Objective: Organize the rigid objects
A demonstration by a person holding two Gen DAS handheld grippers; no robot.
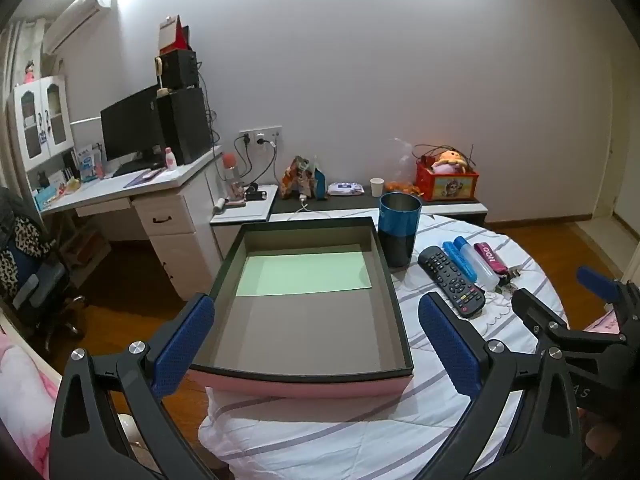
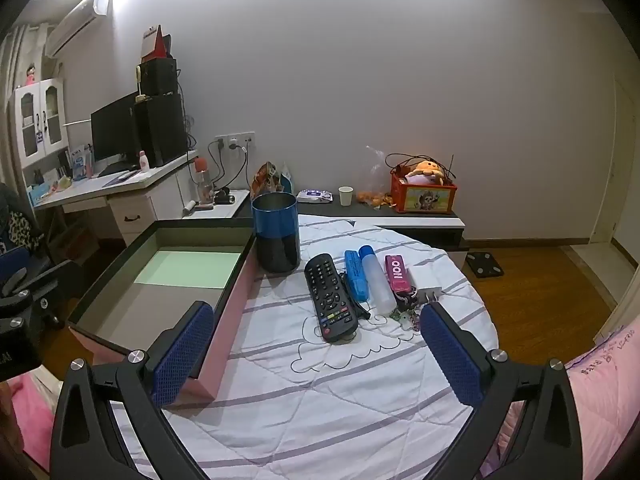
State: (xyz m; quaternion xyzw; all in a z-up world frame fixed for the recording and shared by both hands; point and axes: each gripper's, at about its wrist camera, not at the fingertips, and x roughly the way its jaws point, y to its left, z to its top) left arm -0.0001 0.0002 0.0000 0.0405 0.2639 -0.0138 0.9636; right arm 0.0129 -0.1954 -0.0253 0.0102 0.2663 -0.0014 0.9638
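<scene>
A pink-sided open box (image 1: 304, 384) (image 2: 236, 300) with a grey floor and a green sheet rests on the round, white-quilted table (image 2: 340, 392). To its right stand a blue-and-black cup (image 1: 398, 232) (image 2: 277, 236), a black remote (image 1: 450, 280) (image 2: 330, 300), a blue case (image 2: 355, 274), a clear bottle with a blue cap (image 2: 376, 280), a pink case (image 2: 396, 274) and keys (image 2: 408, 312). My left gripper (image 1: 316, 344) hangs open over the box's near edge. My right gripper (image 2: 316, 352) is open in front of the remote, holding nothing.
A white desk (image 1: 132, 188) with a monitor stands at the back left beside an office chair (image 1: 36, 288). A low shelf (image 2: 400, 220) behind the table carries a red toy box, a paper cup and snack bags. Pink bedding (image 2: 600, 380) lies at right.
</scene>
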